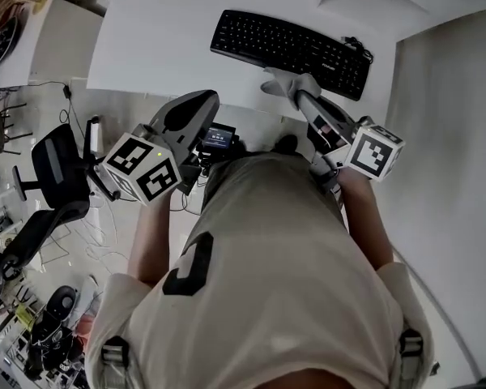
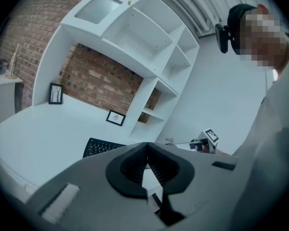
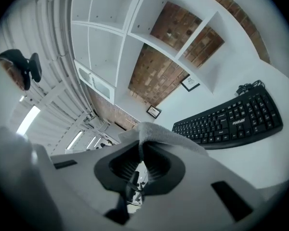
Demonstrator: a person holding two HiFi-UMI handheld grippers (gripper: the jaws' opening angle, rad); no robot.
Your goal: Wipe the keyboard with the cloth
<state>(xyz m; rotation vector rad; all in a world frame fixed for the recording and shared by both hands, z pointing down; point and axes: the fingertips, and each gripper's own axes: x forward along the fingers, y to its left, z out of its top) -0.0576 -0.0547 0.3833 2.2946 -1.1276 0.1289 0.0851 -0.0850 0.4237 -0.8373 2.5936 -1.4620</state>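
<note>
Where the cloth sits: a pale grey cloth (image 3: 166, 133) is pinched in the right gripper (image 3: 140, 147) and bunched over its tips. It is above the near edge of the worktop (image 1: 162, 39), just in front of the near side of the keyboard (image 1: 292, 43). Whether it touches the keys I cannot tell.
Right gripper: jaws clamped on a fold of the cloth, pointing at the right half of the keyboard.
Left gripper (image 2: 147, 146): jaws pressed together with nothing between them. It is held off the worktop's near edge, to the left of the right gripper and well apart from the keyboard.
Keyboard: black, flat on the white worktop and slanted, toward the right side. Its cable (image 1: 358, 47) is bunched at its right end.
Shelf unit (image 2: 135, 42): white with open compartments, rising at the worktop's far side against a brick wall (image 2: 101, 76).
Picture frames: one (image 2: 116, 117) by the foot of the shelf unit, another (image 2: 55, 93) further left along the far edge.
Office chair (image 1: 57, 173): black, off the worktop's near-left corner.
</note>
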